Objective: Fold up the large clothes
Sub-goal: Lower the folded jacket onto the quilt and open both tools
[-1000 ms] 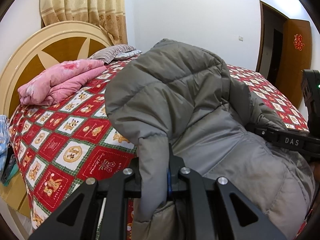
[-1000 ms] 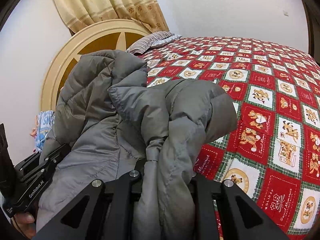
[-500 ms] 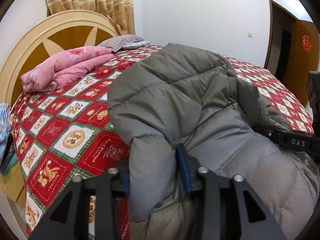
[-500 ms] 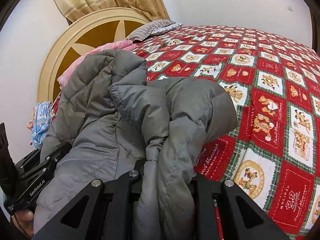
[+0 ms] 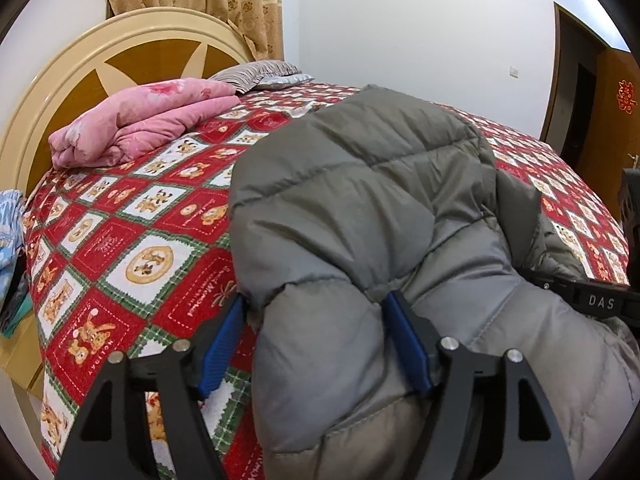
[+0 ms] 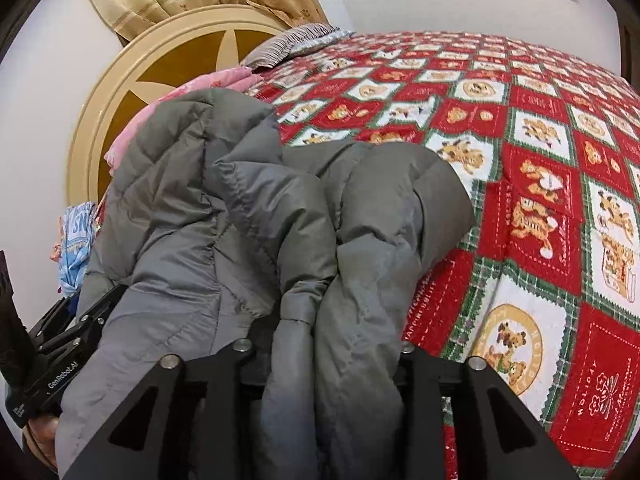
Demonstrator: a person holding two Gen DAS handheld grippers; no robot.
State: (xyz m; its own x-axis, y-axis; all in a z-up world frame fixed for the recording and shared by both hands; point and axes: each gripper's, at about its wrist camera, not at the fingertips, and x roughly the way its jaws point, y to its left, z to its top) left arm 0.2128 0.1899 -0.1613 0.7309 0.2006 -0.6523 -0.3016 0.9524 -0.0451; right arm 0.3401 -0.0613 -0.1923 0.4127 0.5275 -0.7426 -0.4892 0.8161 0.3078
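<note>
A grey puffy down jacket [image 5: 360,208] lies bunched on the near edge of the bed; it also shows in the right wrist view [image 6: 248,216]. My left gripper [image 5: 316,340] is open, its blue pads [image 5: 222,340] standing wide on either side of a jacket fold without pinching it. My right gripper [image 6: 324,344] is partly open, with bunched jacket fabric filling the gap between its fingers; its pads are hidden by the fabric. Each gripper shows at the edge of the other's view.
The bed has a red, green and white patchwork cover [image 5: 152,240] and a round cream headboard [image 5: 80,64]. A folded pink quilt [image 5: 140,120] and a striped pillow [image 5: 256,74] lie near the headboard. A wooden door [image 5: 616,100] stands at right.
My left gripper has opened from shut on the jacket fold to wide apart. My right gripper's fingers have spread a little. Both views have tilted down toward the bed.
</note>
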